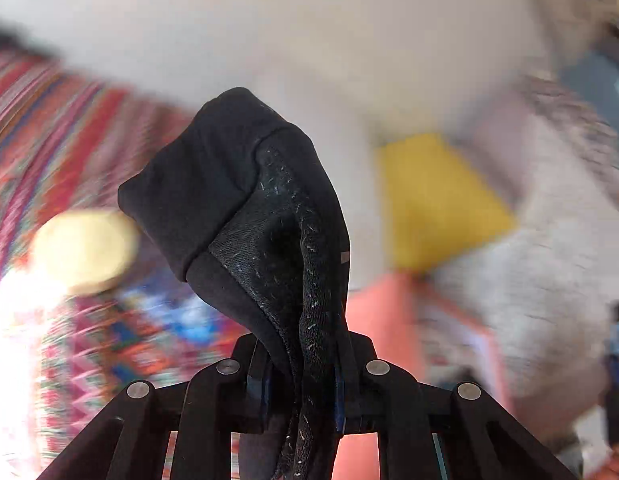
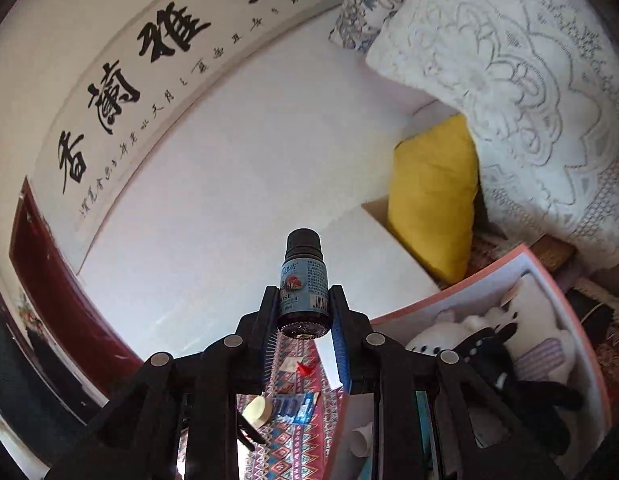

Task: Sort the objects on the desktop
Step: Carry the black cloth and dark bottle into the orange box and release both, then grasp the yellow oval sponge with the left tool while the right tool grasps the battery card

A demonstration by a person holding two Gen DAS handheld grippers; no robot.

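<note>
A white wall (image 2: 213, 208) with a calligraphy scroll (image 2: 149, 80) backs a table under a patterned cloth (image 2: 293, 440), with a lace-covered cushion (image 2: 529, 120) and a yellow pillow (image 2: 433, 196) at the far side.

The right gripper (image 2: 303, 308) pinches a small dark bottle (image 2: 304, 280) low on its body, held up in the air with the cap pointing away. Just to its right sits a pink box (image 2: 469, 276) already holding plush toys (image 2: 489, 340). Below the bottle, on the cloth, lie a pale round lid (image 2: 256, 411), a blue packet (image 2: 295, 407) and a small red-and-white piece that I cannot identify.

The left gripper (image 1: 299, 376) is clamped on a black cloth (image 1: 237, 208), perhaps a sock or glove, which stands up limp in front of the lens. A pale disc (image 1: 83, 252) shows to its left.

Risks, as I judge them: the bottle is round and gripped near its base, so it could pivot or slip out if swung fast or knocked against the box's rim; if glass, a fall might break it. The cloth could sag and catch on the box's edge or drag small items off the table.

The left view is heavily smeared, so the table, the box and the pillow there are only colour patches, and the cloth blocks its centre. The right gripper hides much of the table. Which compartment suits which item cannot be read.
</note>
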